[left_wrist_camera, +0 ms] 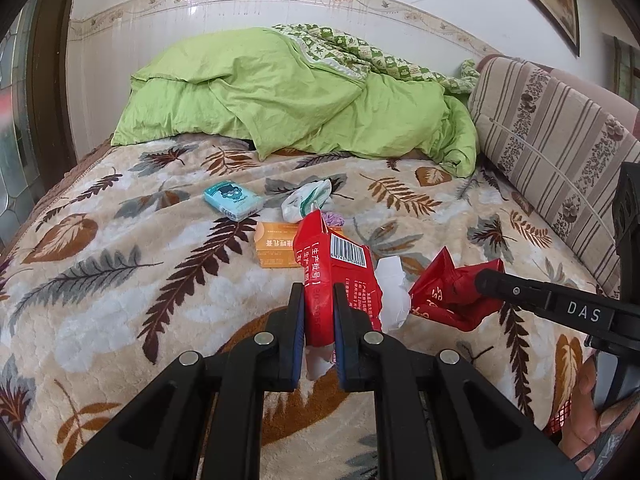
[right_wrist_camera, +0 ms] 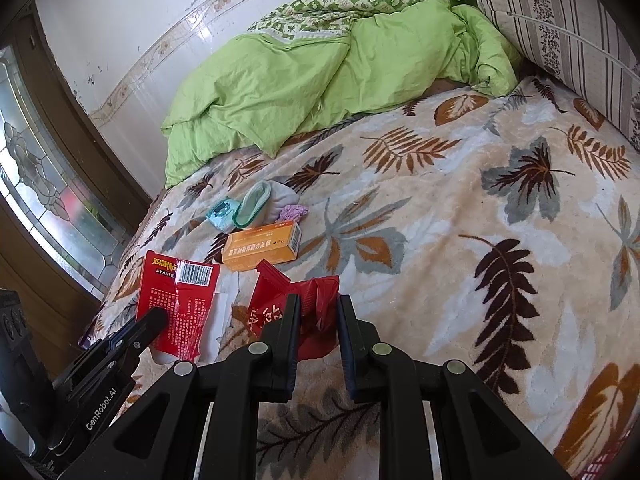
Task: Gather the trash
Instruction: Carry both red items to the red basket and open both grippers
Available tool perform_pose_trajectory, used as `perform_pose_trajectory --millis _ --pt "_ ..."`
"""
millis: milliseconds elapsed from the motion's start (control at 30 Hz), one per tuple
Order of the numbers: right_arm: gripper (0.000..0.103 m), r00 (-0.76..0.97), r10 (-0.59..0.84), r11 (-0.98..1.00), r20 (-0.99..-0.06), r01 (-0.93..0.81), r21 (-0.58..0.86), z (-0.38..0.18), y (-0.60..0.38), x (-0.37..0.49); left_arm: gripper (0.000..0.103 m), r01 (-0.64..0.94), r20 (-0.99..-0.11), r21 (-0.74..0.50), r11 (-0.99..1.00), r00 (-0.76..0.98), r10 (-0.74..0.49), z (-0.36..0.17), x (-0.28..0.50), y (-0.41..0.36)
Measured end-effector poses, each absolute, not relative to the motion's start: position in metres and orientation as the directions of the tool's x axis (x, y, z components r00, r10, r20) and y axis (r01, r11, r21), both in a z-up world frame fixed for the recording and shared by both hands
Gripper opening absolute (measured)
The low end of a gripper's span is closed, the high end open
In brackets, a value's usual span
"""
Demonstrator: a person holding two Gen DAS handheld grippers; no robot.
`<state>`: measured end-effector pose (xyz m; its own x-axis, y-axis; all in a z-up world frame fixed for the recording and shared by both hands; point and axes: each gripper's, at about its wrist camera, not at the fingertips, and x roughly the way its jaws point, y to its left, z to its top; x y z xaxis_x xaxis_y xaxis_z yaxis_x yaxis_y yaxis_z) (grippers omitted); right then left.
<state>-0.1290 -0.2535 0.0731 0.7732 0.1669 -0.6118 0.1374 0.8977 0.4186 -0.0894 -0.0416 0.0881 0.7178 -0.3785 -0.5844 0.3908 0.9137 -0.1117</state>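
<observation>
My left gripper (left_wrist_camera: 318,294) is shut on a red packet with a barcode (left_wrist_camera: 340,264), with white paper (left_wrist_camera: 394,292) beside it. That packet also shows in the right wrist view (right_wrist_camera: 176,300), with the left gripper's fingers (right_wrist_camera: 154,318) on it. My right gripper (right_wrist_camera: 319,304) is shut on a crumpled red wrapper (right_wrist_camera: 316,304), which shows at the right of the left wrist view (left_wrist_camera: 452,296). An orange box (left_wrist_camera: 276,250) (right_wrist_camera: 260,246), a teal tissue pack (left_wrist_camera: 234,200) (right_wrist_camera: 219,214), a white crumpled bag (left_wrist_camera: 306,200) (right_wrist_camera: 260,200) and a purple scrap (left_wrist_camera: 335,220) (right_wrist_camera: 293,213) lie on the leaf-patterned blanket (left_wrist_camera: 120,280) (right_wrist_camera: 460,240).
A green duvet (left_wrist_camera: 280,92) (right_wrist_camera: 320,72) is heaped at the far end of the bed. A striped cushion (left_wrist_camera: 552,132) (right_wrist_camera: 560,20) runs along the right side. A wooden door frame with glass (right_wrist_camera: 48,184) stands at the left.
</observation>
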Motion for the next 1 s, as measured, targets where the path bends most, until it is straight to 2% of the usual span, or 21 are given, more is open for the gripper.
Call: perform_pose_trajectory --millis 500,767,1000 --pt "0.019 0.818 0.136 0.877 -0.559 0.163 0.452 0.091 -0.271 -0.162 0.012 0.443 -0.562 -0.107 0.890 0.712 -0.421 0.104 -0.106 -0.054" --pt "0.019 0.848 0.112 0.857 -0.518 0.181 0.482 0.107 -0.299 -0.227 0.012 0.559 -0.538 -0.151 0.815 0.646 -0.542 0.118 -0.141 -0.086" --pt "0.019 0.869 -0.022 0.828 -0.495 0.293 0.478 0.127 -0.362 -0.314 0.012 0.702 -0.510 -0.144 0.698 0.552 -0.660 0.141 -0.193 -0.142"
